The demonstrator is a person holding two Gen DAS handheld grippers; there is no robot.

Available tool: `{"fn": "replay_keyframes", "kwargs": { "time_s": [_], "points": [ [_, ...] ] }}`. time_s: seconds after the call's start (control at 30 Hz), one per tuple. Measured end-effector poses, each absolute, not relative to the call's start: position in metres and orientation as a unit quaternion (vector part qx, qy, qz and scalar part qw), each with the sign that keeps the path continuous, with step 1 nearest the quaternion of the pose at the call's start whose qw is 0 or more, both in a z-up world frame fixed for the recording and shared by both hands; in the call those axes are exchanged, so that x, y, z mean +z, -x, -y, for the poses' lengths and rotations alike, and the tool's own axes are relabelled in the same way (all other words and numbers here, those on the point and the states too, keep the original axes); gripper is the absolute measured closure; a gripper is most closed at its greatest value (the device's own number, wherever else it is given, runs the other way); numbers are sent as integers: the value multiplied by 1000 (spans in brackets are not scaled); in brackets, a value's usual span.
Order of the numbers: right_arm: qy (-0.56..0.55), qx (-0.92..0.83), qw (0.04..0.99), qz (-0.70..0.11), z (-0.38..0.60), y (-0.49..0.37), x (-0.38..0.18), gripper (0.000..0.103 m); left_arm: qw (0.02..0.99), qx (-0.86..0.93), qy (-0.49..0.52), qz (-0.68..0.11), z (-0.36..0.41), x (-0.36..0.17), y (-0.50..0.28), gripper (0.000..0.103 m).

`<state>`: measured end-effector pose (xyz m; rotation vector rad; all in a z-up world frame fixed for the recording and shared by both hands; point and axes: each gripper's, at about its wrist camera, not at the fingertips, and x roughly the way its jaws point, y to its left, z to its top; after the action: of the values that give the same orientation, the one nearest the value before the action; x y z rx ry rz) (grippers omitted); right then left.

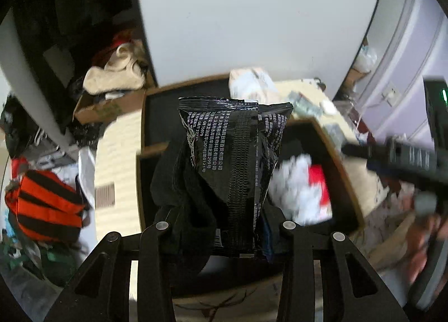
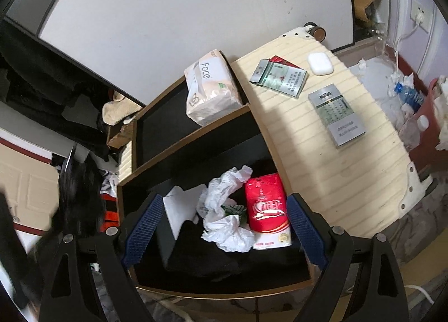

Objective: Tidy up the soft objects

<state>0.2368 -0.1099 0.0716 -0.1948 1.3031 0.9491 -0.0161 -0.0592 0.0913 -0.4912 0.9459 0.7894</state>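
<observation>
My left gripper (image 1: 224, 238) is shut on a black foil packet (image 1: 235, 171) with white print, and a black cloth (image 1: 179, 193) hangs in the same grip beside it. They hang above a black box with brown edges (image 1: 347, 171). In the right wrist view that box (image 2: 196, 148) holds a crumpled white plastic bag (image 2: 224, 210), a red tissue pack (image 2: 266, 204) and dark cloth (image 2: 201, 254). My right gripper (image 2: 224, 224) stands open over these with nothing between its blue pads (image 2: 145, 224). The left gripper's black load (image 2: 78, 190) is a blur at the left edge.
A second black box (image 2: 162, 123) behind holds a "Face" tissue pack (image 2: 210, 89). A cream ribbed suitcase (image 2: 322, 154) to the right carries cigarette packs (image 2: 280, 75) and a white earbud case (image 2: 320, 63). An orange-and-black striped bag (image 1: 44, 204) and piled clothes (image 1: 117, 73) lie to the left.
</observation>
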Motion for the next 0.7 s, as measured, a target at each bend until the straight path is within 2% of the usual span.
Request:
{"fn": "replay_keyframes", "kwargs": {
  "time_s": [0.2,0.33,0.43,0.5,0.57,0.7],
  "points": [
    [118,422,701,-562,108,-230,71,14,783,341,302,-424,45,73,32,66],
    [135,427,705,-550,103,-227,68,14,776,317,359,-410,28,63,37,59],
    [144,431,707,-542,101,-225,67,14,760,334,394,-395,18,63,47,47],
    [148,439,707,-534,99,-223,69,14,763,338,415,-362,14,76,61,42],
    [145,448,705,-530,99,-222,70,14,771,345,420,-332,11,93,75,31],
    [136,467,704,-518,98,-221,75,14,792,368,405,-269,10,134,105,28]
  ]
}}
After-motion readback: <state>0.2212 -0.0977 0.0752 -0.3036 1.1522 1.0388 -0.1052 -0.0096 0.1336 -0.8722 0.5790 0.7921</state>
